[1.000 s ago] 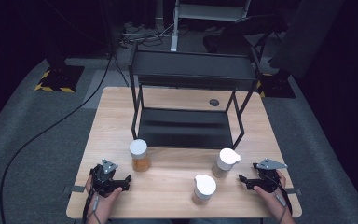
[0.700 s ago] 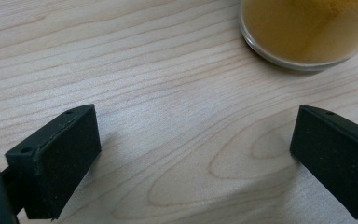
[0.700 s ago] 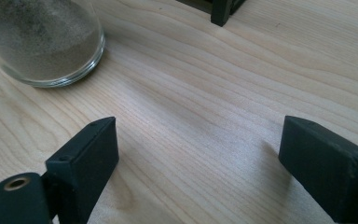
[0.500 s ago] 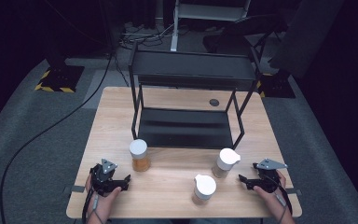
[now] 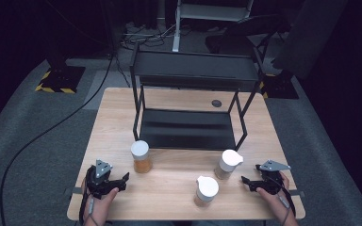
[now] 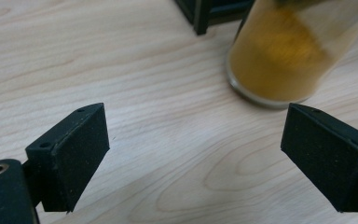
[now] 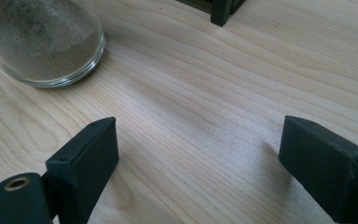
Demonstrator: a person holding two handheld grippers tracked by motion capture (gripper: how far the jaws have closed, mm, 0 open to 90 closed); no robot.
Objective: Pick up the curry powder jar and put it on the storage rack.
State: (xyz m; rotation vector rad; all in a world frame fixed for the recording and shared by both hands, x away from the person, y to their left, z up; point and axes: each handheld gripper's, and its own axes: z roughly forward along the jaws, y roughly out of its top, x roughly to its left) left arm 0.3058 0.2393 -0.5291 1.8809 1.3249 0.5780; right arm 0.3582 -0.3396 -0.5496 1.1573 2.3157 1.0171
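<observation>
Three white-lidded glass jars stand on the wooden table (image 5: 118, 108). The amber-filled jar (image 5: 140, 157) is just ahead and to the right of my left gripper (image 5: 122, 180); in the left gripper view that jar (image 6: 279, 60) sits beyond the right jaw. My left gripper (image 6: 196, 154) is open, its jaws have just been closing, and only bare wood lies between them. A jar of grey-brown powder (image 5: 227, 164) stands left of my right gripper (image 5: 246, 181). In the right gripper view this jar (image 7: 42, 42) is at upper left, while my right gripper (image 7: 198, 158) is open over bare wood.
A black two-tier rack (image 5: 193, 108) stands on the far half of the table; one of its legs (image 6: 203, 16) is close to the amber jar. The third jar (image 5: 206, 190) stands near the front edge, between the hands. A small dark disc (image 5: 216, 103) lies behind the rack.
</observation>
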